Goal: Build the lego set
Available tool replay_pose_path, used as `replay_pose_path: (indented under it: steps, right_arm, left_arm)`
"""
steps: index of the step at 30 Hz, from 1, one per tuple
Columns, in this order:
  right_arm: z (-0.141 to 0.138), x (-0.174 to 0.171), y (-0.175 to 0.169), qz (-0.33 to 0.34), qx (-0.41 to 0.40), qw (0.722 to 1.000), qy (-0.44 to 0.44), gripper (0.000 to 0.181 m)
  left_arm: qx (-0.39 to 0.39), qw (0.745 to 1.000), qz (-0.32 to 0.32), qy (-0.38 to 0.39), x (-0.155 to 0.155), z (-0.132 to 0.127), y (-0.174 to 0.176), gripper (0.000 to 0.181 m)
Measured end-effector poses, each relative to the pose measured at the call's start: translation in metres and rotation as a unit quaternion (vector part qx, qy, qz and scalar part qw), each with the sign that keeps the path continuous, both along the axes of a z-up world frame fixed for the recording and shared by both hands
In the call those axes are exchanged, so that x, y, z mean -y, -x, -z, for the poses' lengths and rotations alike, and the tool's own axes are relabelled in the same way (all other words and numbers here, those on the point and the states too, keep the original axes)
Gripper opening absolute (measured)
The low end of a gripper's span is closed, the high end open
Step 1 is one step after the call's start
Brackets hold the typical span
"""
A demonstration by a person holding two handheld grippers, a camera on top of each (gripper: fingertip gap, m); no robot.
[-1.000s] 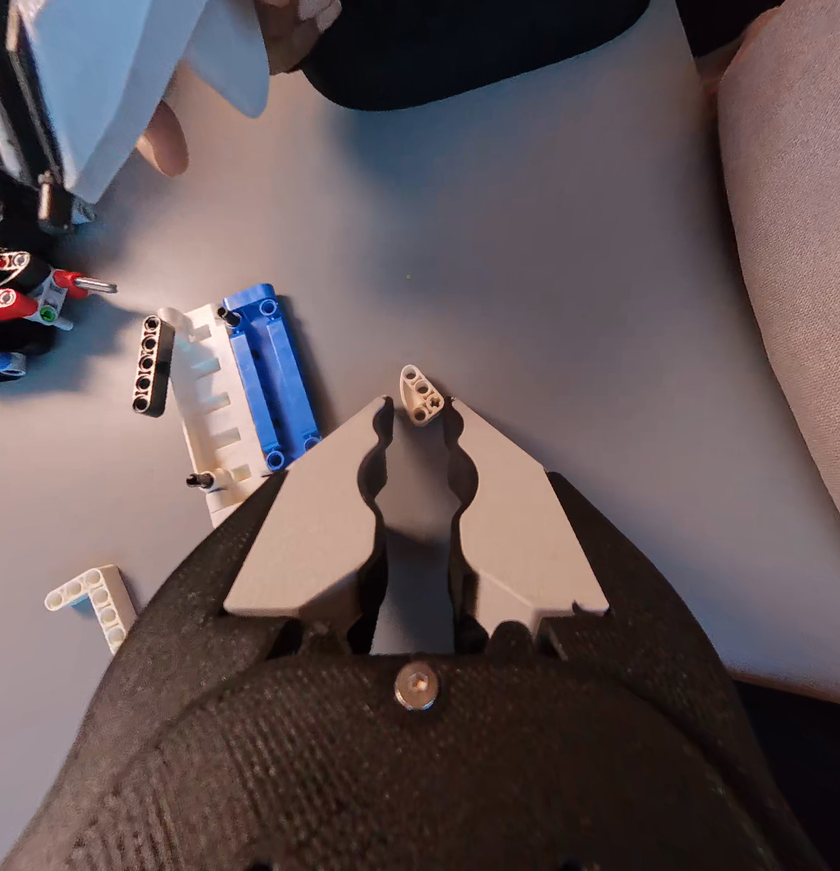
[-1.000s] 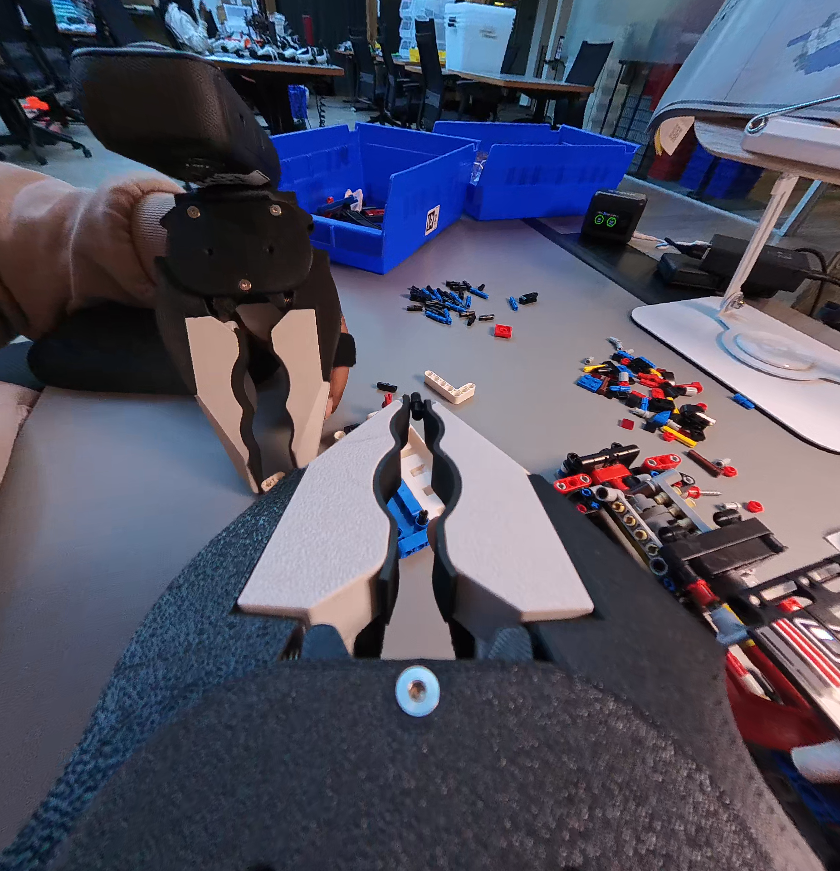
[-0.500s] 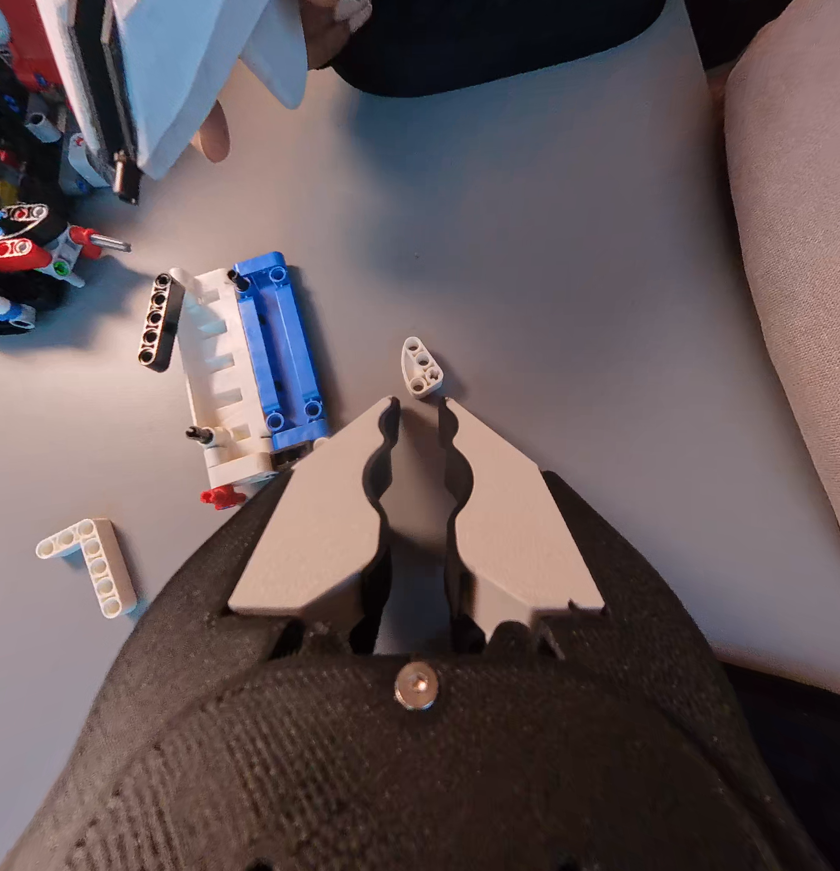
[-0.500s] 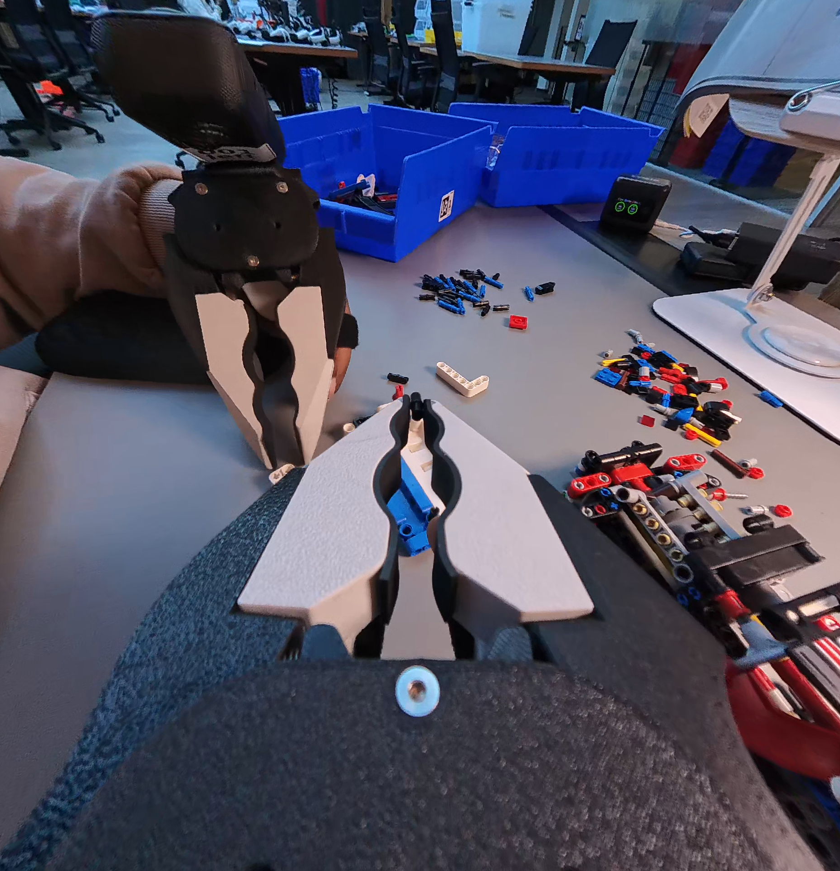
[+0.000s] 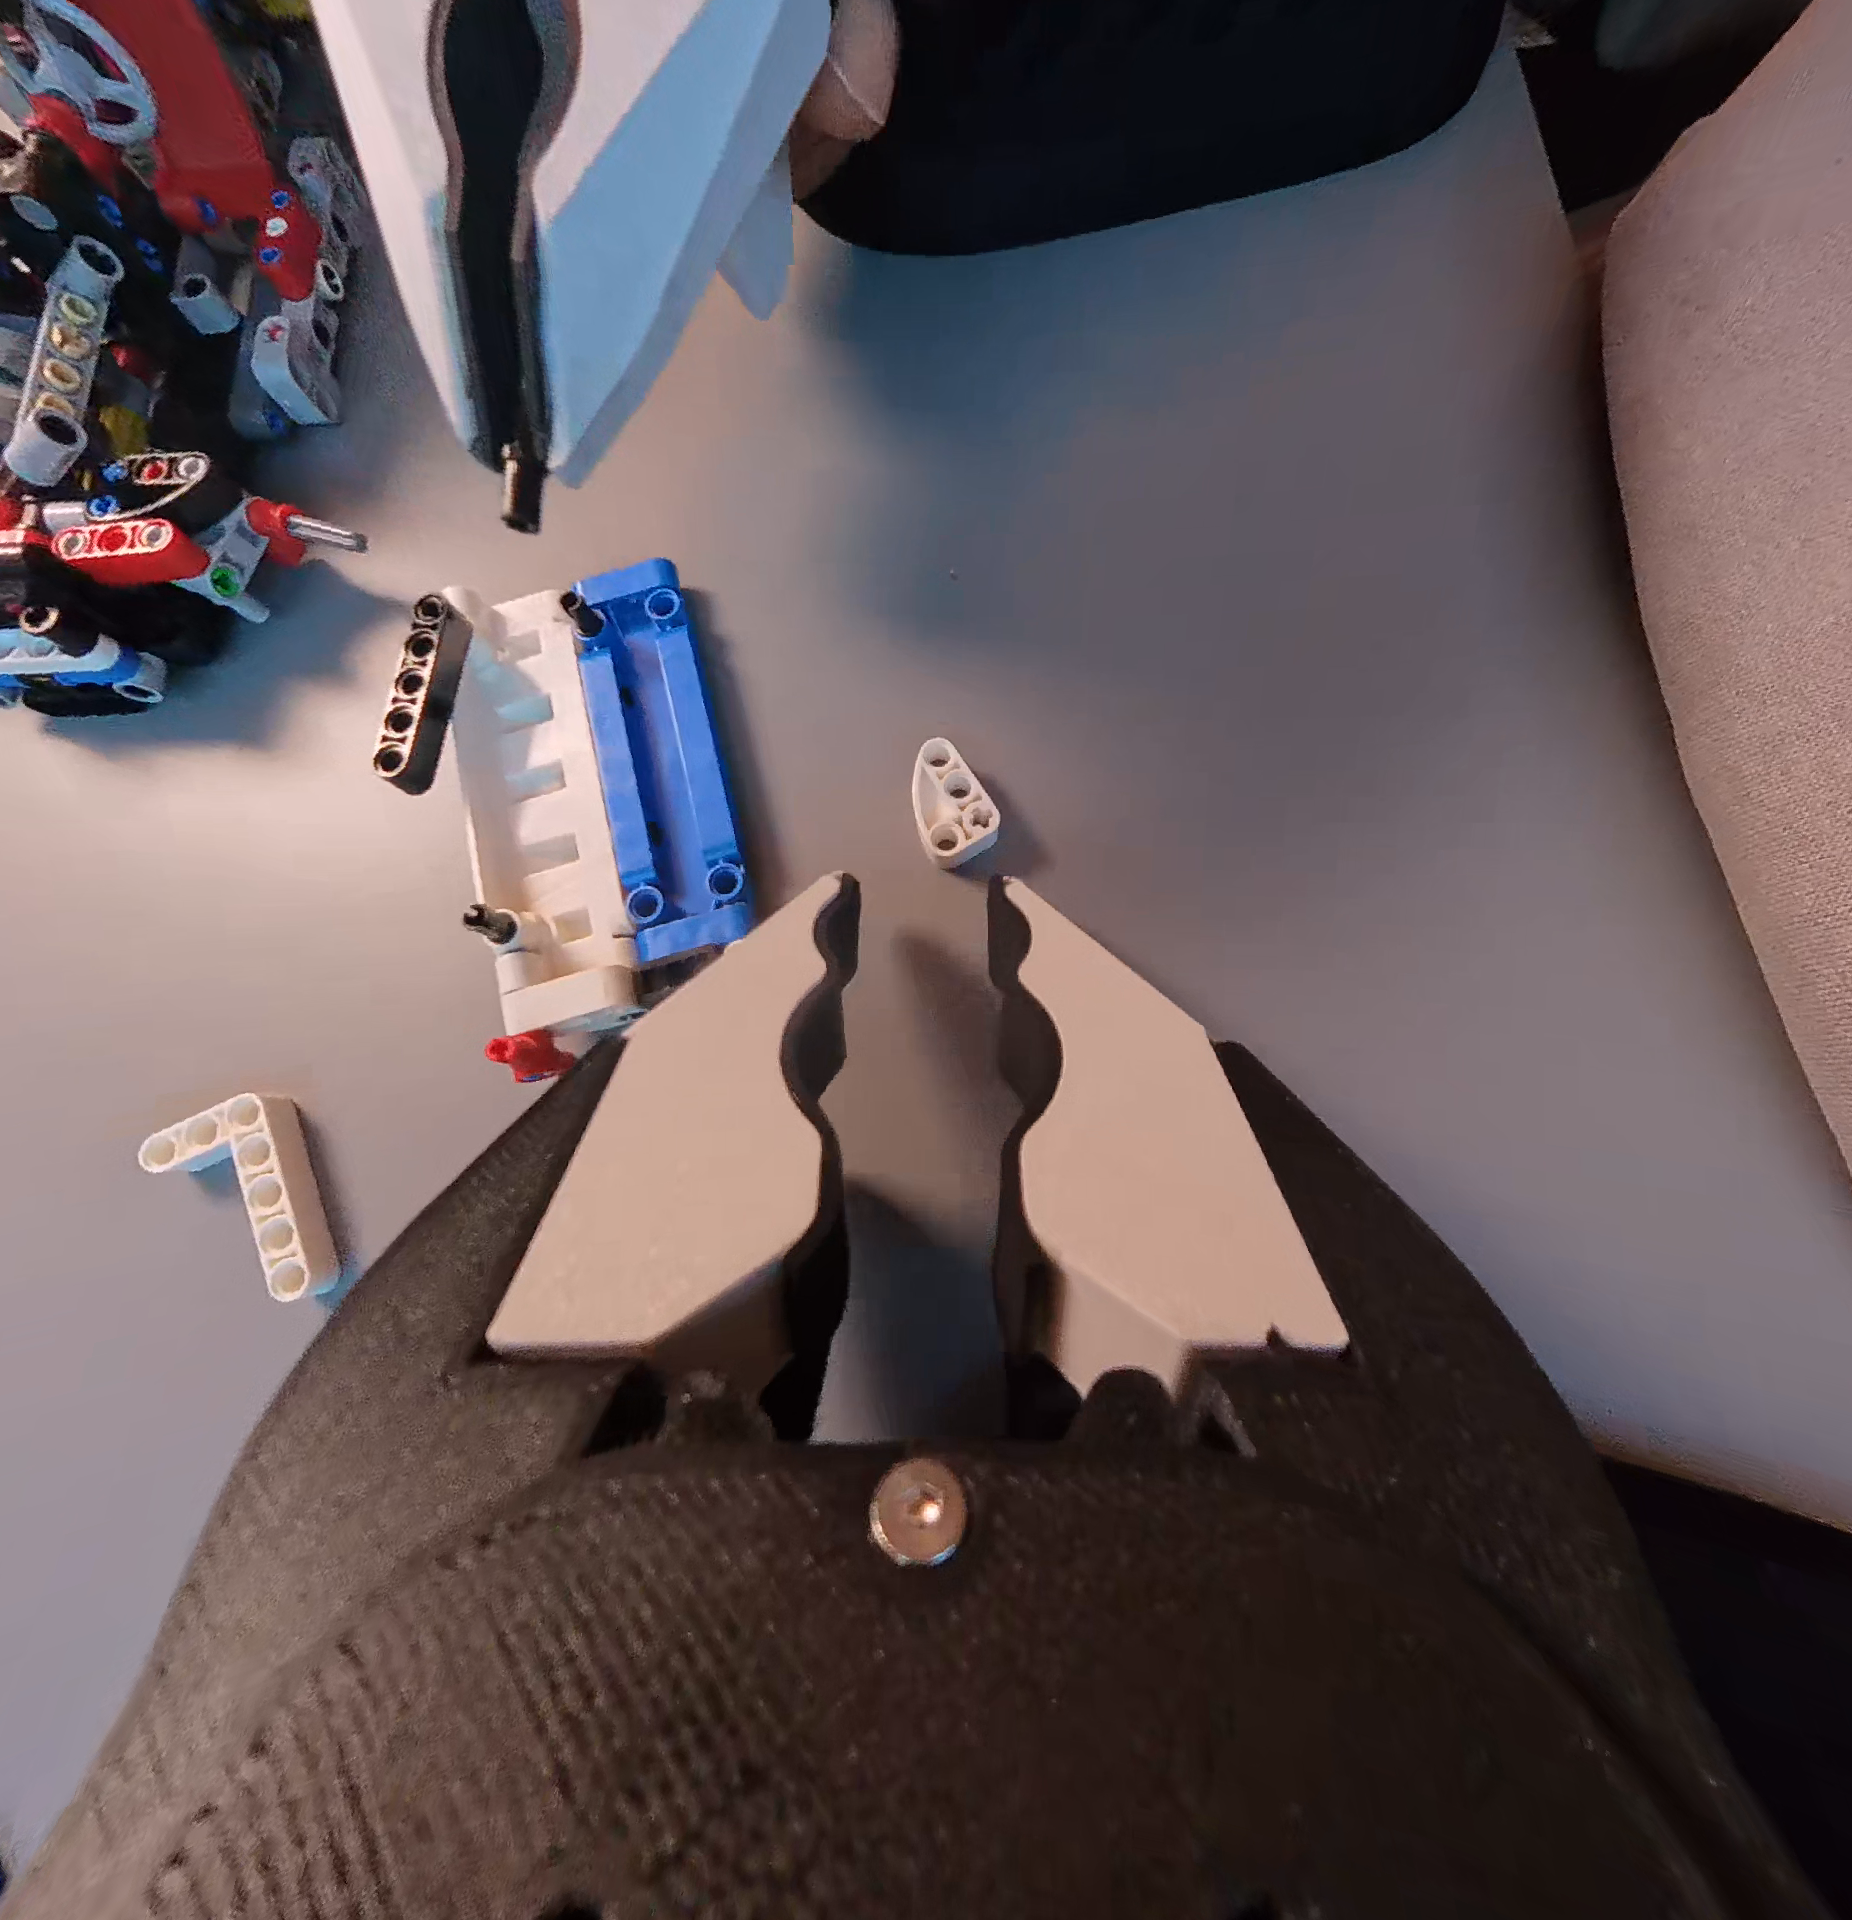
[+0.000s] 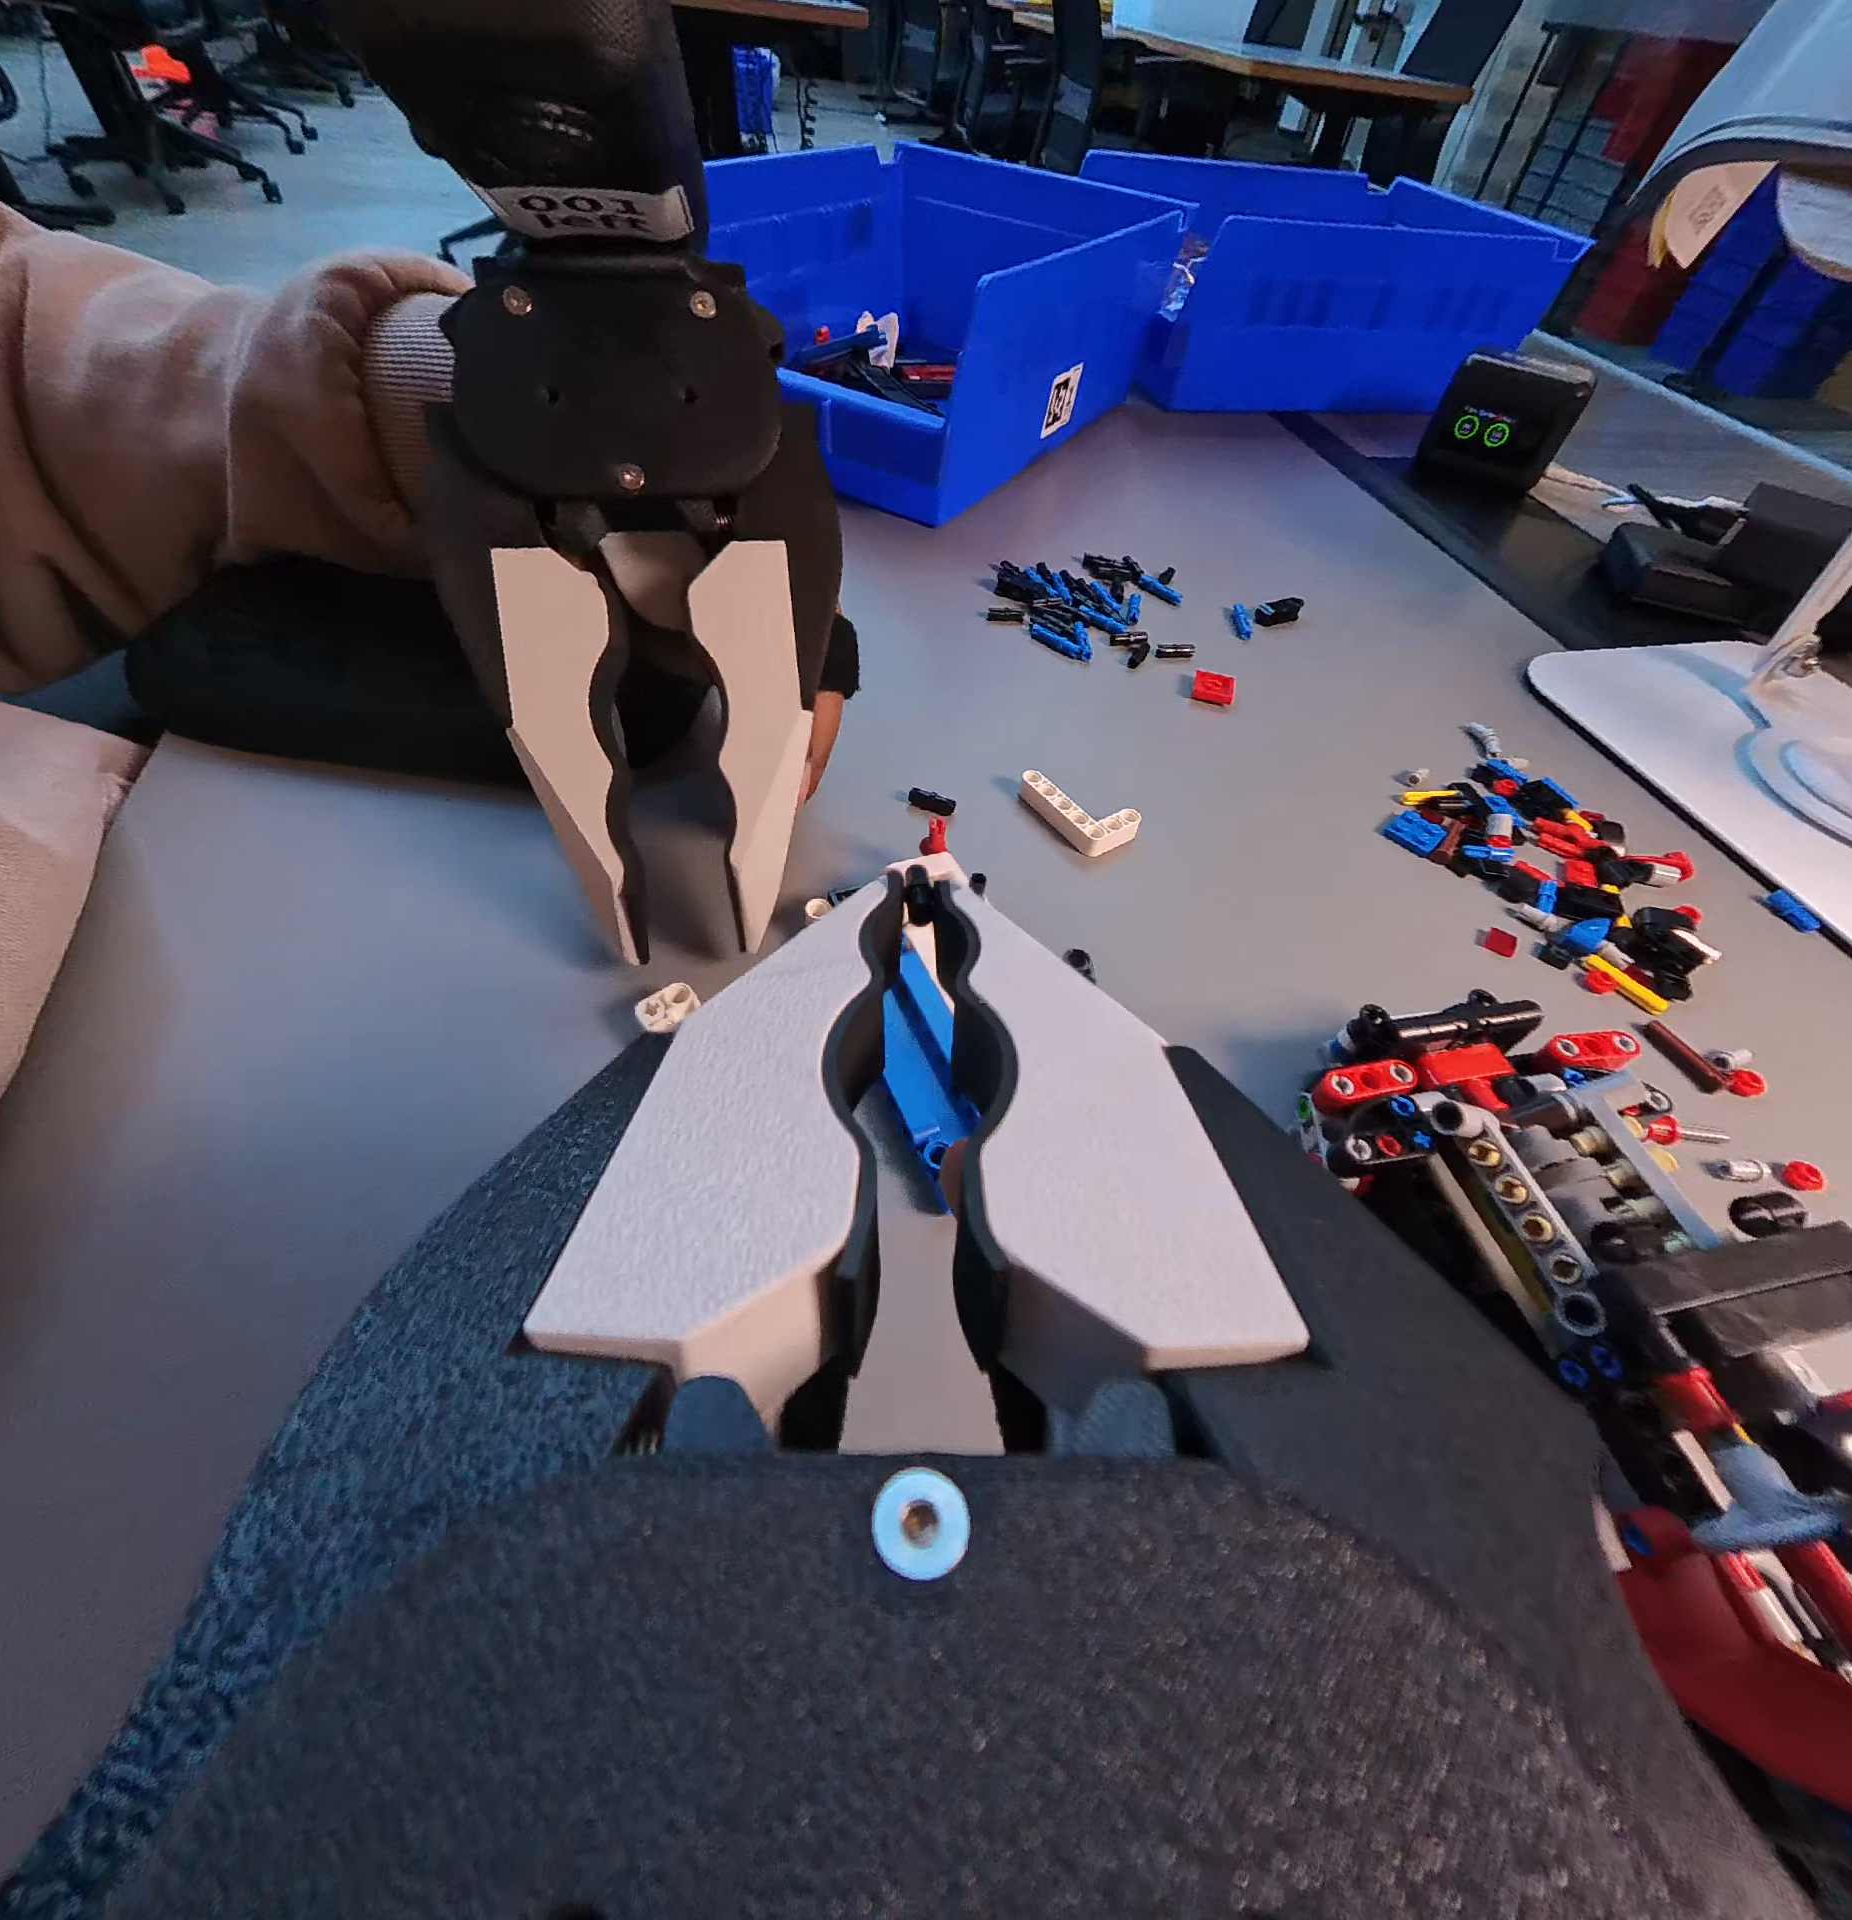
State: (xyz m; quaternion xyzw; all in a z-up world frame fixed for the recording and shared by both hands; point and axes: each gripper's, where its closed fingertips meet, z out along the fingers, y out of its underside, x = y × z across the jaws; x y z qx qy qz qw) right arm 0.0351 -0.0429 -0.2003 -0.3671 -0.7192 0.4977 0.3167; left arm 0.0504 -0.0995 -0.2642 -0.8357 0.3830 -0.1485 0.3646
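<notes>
The small white piece [image 5: 955, 802] had been released; the left gripper [image 5: 922, 883] was parted and withdrawn, while the right gripper [image 6: 917, 902] remained clamped on a black pin [image 6: 916, 894].

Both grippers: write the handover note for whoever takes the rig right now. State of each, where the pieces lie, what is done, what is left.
Left gripper: open, empty, fingertips just short of the small white curved piece lying flat on the grey table.
Right gripper: shut on black pin, held above the blue and white subassembly.
White L-beam lies loose on the table; the partly built model sits to the right gripper's side.
Done: pin picked up.
Left: probably seat the pin, grasp the curved piece, keep building.
</notes>
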Motion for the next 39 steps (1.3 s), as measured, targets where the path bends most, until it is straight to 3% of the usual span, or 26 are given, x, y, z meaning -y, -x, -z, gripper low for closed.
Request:
replay_pose_path:
  steps: [5, 8, 11, 29, 39]
  right_arm:
    - [0.015, 0.027, -0.015, -0.082, 0.062, 0.994, -0.045, 0.003]
    - [0.037, 0.039, -0.029, -0.126, 0.148, 0.974, -0.119, 0.003]
    - [0.051, 0.047, -0.031, -0.146, 0.185, 0.955, -0.178, 0.003]
    - [0.062, 0.05, -0.028, -0.207, 0.273, 0.862, -0.372, 0.003]
    - [0.063, 0.047, -0.027, -0.192, 0.315, 0.845, -0.388, 0.003]
  left_arm:
    - [-0.014, 1.0, 0.006, 0.007, -0.002, 0.005, -0.008, 0.022]
    - [-0.016, 1.0, 0.007, 0.009, -0.004, 0.005, -0.013, 0.023]
    - [-0.023, 1.0, -0.001, 0.006, -0.008, 0.006, -0.014, 0.021]
    - [-0.032, 0.999, 0.013, -0.031, -0.009, 0.006, -0.015, 0.014]
    - [-0.02, 0.994, 0.064, -0.084, -0.011, 0.004, -0.014, 0.015]
